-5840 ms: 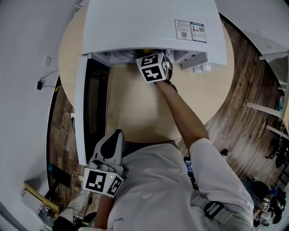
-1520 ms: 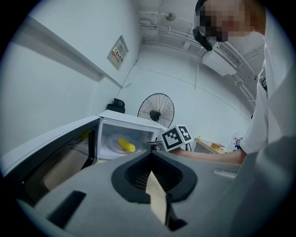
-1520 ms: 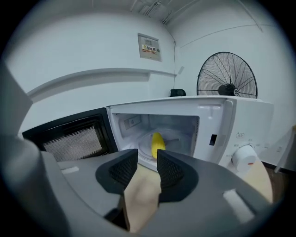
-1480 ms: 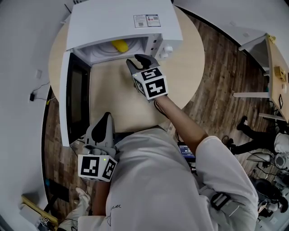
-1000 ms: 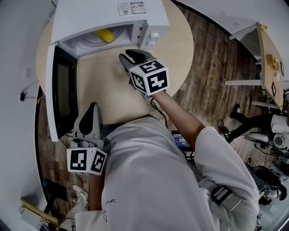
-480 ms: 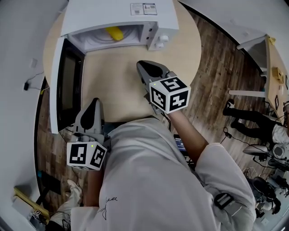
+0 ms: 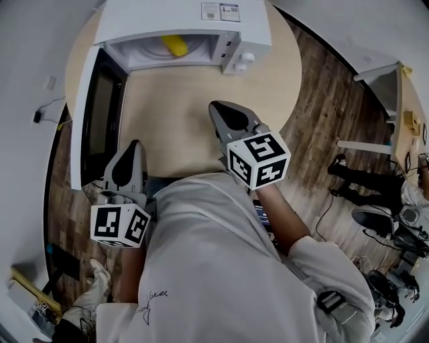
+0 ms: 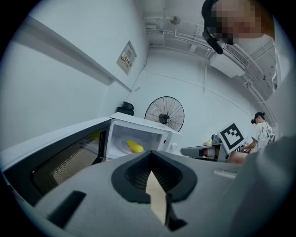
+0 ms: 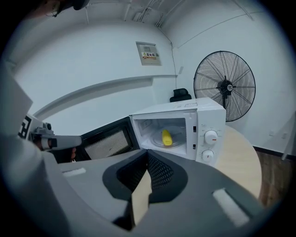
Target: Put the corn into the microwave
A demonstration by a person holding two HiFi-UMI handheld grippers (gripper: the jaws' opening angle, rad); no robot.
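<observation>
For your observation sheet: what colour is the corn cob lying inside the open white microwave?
Yellow. The corn cob shows best in the right gripper view.

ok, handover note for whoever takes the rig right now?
Left gripper: shut, empty, at the near table edge by the open door.
Right gripper: shut, empty, over the table, clear of the microwave.
Corn: lying inside the microwave.
Done: corn is in.
Left: the door stands wide open; closing it is probably the only step remaining, if wanted.
</observation>
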